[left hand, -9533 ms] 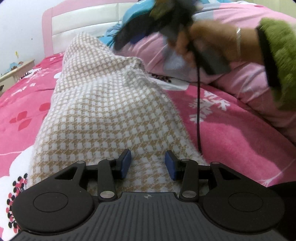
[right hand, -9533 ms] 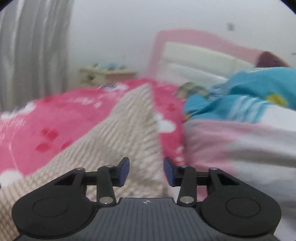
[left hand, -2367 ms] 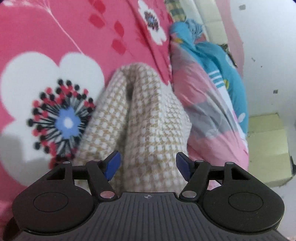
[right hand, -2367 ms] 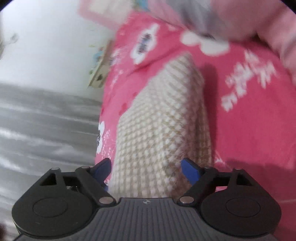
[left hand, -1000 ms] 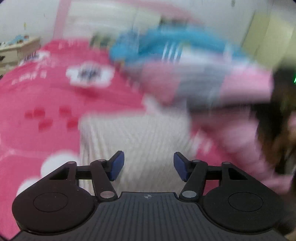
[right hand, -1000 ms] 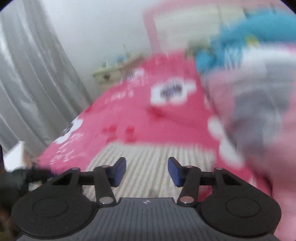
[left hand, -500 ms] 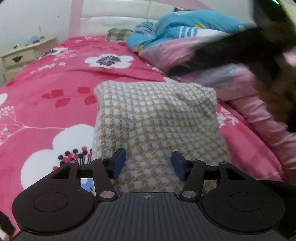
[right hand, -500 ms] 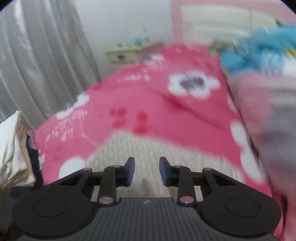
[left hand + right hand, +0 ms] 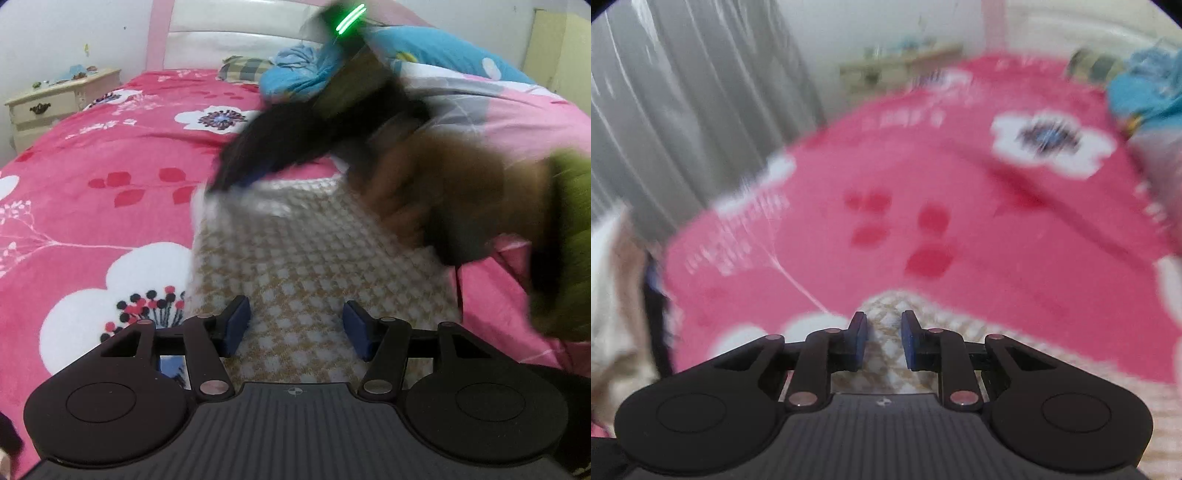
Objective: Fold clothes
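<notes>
One folded checked cloth (image 9: 317,266) is seen on the bed. One bed (image 9: 92,206) with a pink flower cover is seen. Two grippers are counted: the left gripper (image 9: 296,328) and the right gripper (image 9: 884,339). Two blue pads are counted on each gripper. One hand (image 9: 436,192) in one green sleeve (image 9: 572,236) is seen, though blurred. One small cream side cabinet (image 9: 55,105) is seen. One grey curtain (image 9: 683,103) is seen. One blue and pink quilt (image 9: 461,74) is piled on the bed.

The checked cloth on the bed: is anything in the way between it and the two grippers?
Nothing visible. The cloth lies right under the open left gripper, and the right gripper already has its far edge between its fingers.
</notes>
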Available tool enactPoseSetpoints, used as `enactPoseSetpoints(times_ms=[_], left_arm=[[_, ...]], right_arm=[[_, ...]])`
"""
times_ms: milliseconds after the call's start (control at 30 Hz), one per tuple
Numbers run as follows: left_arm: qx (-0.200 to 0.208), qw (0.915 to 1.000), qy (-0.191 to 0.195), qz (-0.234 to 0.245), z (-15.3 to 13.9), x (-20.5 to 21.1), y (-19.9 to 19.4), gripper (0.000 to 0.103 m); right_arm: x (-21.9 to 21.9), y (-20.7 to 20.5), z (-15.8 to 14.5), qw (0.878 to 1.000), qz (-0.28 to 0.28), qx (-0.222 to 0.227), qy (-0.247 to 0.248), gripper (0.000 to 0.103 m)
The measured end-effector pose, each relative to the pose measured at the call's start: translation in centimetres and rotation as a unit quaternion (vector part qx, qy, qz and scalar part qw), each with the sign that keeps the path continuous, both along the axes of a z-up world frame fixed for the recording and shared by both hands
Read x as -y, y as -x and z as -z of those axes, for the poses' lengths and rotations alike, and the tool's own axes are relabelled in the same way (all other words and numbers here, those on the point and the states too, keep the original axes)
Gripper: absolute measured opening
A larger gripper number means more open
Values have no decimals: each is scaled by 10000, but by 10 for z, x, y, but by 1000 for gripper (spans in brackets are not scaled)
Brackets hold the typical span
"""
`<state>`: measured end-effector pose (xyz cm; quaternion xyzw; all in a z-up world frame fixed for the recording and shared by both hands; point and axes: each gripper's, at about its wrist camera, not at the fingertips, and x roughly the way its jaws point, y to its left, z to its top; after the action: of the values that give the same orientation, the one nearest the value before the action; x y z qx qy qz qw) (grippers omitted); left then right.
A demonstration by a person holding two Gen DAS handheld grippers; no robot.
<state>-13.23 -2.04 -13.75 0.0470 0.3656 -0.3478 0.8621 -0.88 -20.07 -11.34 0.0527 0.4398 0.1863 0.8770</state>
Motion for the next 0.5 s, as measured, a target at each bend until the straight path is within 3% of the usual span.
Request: enactPoseSetpoints(times_ms=[100,267,367,400,467,500], left_arm=[[-121,9998,129,-49,0,-5,-3,57],[-36,10000,69,8,0,-4,0,57],[-54,10000,74,8,0,-4,0,57],[-31,10000,43,32,-1,-3,1,57],[11,10000,-37,65,-1,1,2,58],[14,10000,-61,71,-1,2,2,58]], right_arm=[[-1,2,-9,10000,2,-22,36,23],[50,39,-61,9974,638,316,64,22],[88,45,-32,9895,1317,2,595,22],[101,46,-19,9845,1554,-131,798,16],[124,47,13,9827,1787,-332,361,16],[129,50,9,9821,1847,-309,206,15]])
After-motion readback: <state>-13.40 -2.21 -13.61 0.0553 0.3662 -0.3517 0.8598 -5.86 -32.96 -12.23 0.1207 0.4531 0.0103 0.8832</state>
